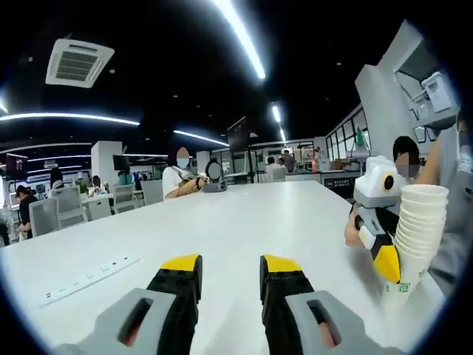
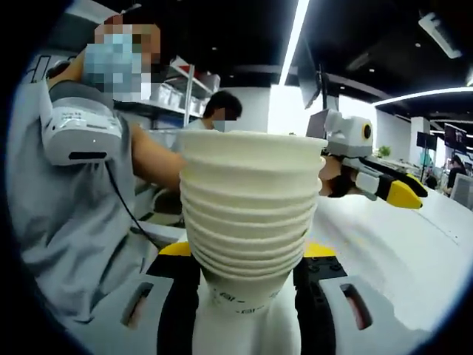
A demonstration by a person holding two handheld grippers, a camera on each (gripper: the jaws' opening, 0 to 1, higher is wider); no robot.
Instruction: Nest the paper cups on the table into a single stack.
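Left gripper view: power strip [image 1: 89,277] lies at lower left on the white bench [image 1: 244,222]. Left gripper [image 1: 229,270] at bottom centre, jaws parted, nothing between them. At right edge, right gripper [image 1: 384,255] clamps the nested stack of paper cups [image 1: 417,229].

Right gripper view: stack of paper cups [image 2: 251,214] fills centre, gripped between the jaws near its base. Green print on bottom cup, unreadable. Left gripper [image 2: 406,194] at right.

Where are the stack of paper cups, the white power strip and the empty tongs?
stack of paper cups [image 2: 251,214], right gripper view, on the ribbed rims mid-stack.
power strip [image 1: 89,279], left gripper view, on its middle.
left tongs [image 1: 230,277], left gripper view, midway between the yellow tips.
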